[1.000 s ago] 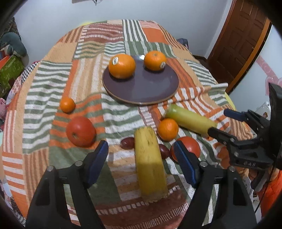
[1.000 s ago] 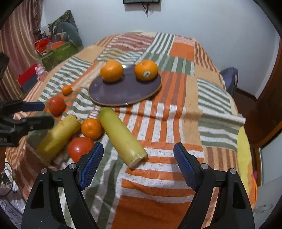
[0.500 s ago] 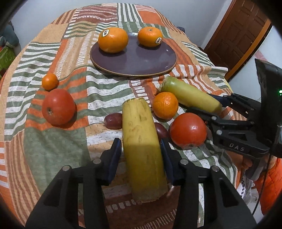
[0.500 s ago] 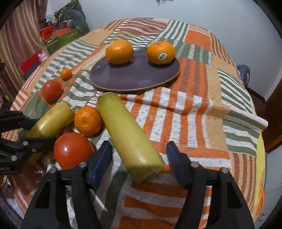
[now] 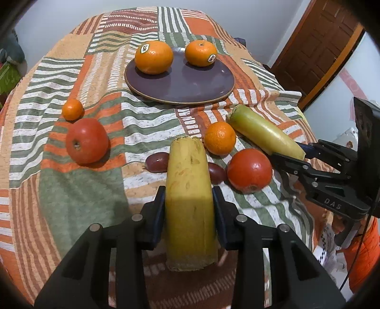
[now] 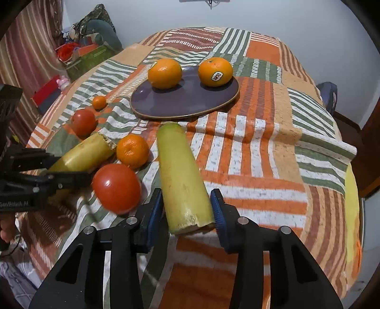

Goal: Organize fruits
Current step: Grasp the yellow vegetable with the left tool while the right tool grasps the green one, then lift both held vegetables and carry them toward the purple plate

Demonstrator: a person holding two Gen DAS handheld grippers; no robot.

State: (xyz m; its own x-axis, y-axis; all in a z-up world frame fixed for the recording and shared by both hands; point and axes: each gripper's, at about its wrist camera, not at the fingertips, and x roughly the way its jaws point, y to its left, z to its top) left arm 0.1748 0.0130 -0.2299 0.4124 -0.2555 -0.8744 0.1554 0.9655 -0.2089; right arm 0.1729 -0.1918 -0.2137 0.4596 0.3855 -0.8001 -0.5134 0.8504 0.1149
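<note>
Home rm: patchwork tablecloth (image 6: 273,147), wooden door (image 5: 315,45), striped curtain (image 6: 30,54), household clutter.

1. Under my claws lies a patchwork cloth (image 5: 71,190) of orange, green and white stripes, draped over the table edge.
2. A brown wooden door (image 5: 318,47) stands at my far right.
3. A pale wall (image 6: 285,21) rises behind the table.
4. At my left hangs a striped curtain (image 6: 26,61).
5. Beside it I see a green box (image 6: 87,59), clutter heaped on top.
6. A red box (image 6: 45,92) sits lower down, near the curtain.
</note>
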